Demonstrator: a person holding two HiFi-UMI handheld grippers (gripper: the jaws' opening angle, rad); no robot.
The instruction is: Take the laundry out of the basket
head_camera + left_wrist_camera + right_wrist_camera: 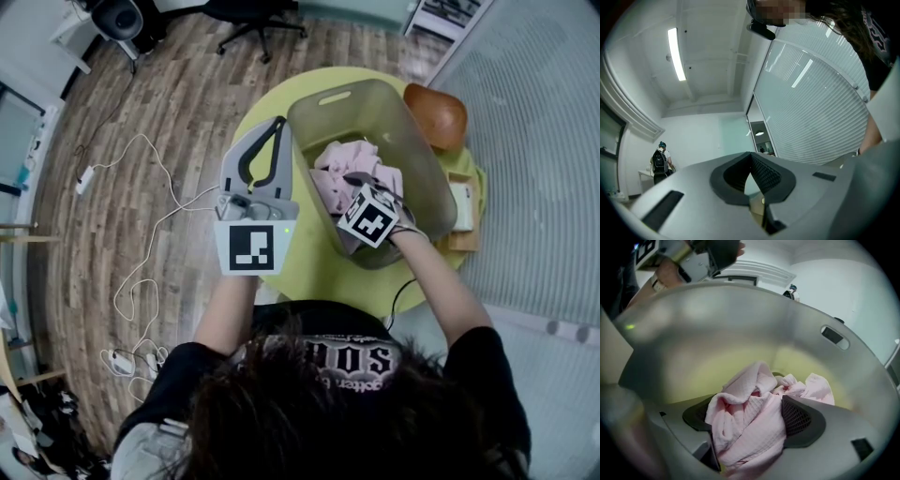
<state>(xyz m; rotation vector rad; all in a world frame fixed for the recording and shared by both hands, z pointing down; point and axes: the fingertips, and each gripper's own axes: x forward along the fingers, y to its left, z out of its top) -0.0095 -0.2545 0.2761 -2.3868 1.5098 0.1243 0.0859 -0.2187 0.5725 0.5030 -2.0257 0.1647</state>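
Observation:
A translucent grey laundry basket (398, 122) stands on a round yellow-green table (251, 127). Crumpled pink laundry (336, 173) lies at its bottom. My right gripper (361, 185) reaches down into the basket. In the right gripper view its jaws stand wide apart (750, 414) with a fold of the pink laundry (750, 423) bunched between them; the right pad (794, 416) shows bare beside the cloth. My left gripper (278, 127) is held above the table, left of the basket, jaw tips together and empty. The left gripper view looks up at the ceiling, pads touching (751, 161).
A brown rounded object (436, 114) sits by the basket's far right side, and a small wooden box (464, 211) is at the table's right edge. White cables (141, 234) trail over the wooden floor on the left. An office chair (253, 23) stands beyond the table.

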